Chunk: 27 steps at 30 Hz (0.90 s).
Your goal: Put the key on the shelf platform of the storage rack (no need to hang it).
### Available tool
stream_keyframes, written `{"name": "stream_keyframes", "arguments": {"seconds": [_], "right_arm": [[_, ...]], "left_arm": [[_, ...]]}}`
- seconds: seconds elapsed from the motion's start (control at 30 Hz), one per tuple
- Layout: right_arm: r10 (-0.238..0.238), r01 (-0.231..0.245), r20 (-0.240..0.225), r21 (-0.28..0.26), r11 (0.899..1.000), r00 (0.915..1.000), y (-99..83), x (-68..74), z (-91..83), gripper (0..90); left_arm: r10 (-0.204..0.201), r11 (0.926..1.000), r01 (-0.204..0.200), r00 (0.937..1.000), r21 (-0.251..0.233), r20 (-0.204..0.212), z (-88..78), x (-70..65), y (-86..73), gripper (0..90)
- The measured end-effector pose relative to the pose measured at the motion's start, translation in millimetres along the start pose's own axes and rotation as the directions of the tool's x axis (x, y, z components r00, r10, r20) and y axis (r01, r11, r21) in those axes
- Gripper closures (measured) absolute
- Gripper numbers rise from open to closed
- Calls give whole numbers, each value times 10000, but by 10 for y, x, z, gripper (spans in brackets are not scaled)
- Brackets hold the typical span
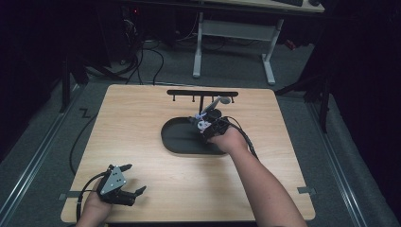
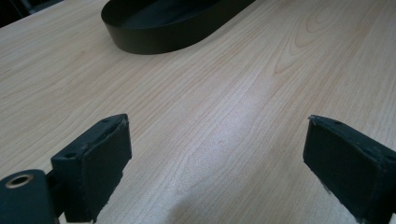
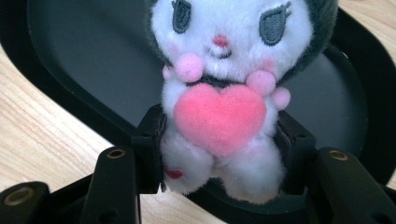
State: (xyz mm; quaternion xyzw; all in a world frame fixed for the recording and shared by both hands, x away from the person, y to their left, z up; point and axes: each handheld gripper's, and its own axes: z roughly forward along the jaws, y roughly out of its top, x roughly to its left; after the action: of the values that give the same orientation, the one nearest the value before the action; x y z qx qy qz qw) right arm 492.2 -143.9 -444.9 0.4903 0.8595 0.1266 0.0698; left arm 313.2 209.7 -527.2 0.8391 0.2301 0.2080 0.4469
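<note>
High view: the right gripper (image 1: pixel 211 124) is held over the black tray (image 1: pixel 177 137), near the hook rack (image 1: pixel 202 93). Left gripper (image 1: pixel 130 182) is parked, jaws wide apart. Right gripper view: the plush toy (image 3: pixel 224 88) is clamped at its body, so it's probably best lifted slowly, kept upright.

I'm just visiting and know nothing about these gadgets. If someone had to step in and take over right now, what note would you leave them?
Right gripper: shut on the plush toy, a white figure hugging a pink heart, held above the black oval tray.
Left gripper: open, holding nothing, low over the bare wooden table at its near left corner.
A black hook rack stands behind the tray.
Done: toy is gripped.
Left: probably setting the toy down or hanging it; where it should end up can't be told.
</note>
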Motion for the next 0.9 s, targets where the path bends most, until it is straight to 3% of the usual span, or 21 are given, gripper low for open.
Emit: {"name": "stream_keyframes", "arguments": {"seconds": [0.33, 0.43, 0.53, 0.57, 0.77, 0.9], "right_arm": [[-140, 140, 37, 40, 9999, 9999, 35, 7, 81, 471], [49, -49, 15, 112, 9999, 10000, 44, 13, 106, 471], [-69, 70, -47, 69, 10000, 10000, 53, 21, 128, 471], [110, -110, -28, 129, 9999, 9999, 54, 41, 131, 471], [-291, 288, 63, 404, 9988, 9996, 24, 20, 235, 471], [-19, 19, 7, 452, 9990, 10000, -41, -12, 266, 470]], "left_arm": [[46, 9999, -47, 10000, 110, 27, 14, -1, 2, 87], [-33, 10000, 33, 10000, 26, 12, 5, 5, 3, 89], [3, 10000, -3, 10000, 48, 18, 11, 1, 1, 91], [-4, 10000, 4, 10000, 31, 29, 10, 1, 3, 91], [23, 10000, -23, 10000, 38, 47, 20, 4, 4, 94], [12, 10000, -13, 10000, 82, 72, 29, 0, 2, 97]]}}
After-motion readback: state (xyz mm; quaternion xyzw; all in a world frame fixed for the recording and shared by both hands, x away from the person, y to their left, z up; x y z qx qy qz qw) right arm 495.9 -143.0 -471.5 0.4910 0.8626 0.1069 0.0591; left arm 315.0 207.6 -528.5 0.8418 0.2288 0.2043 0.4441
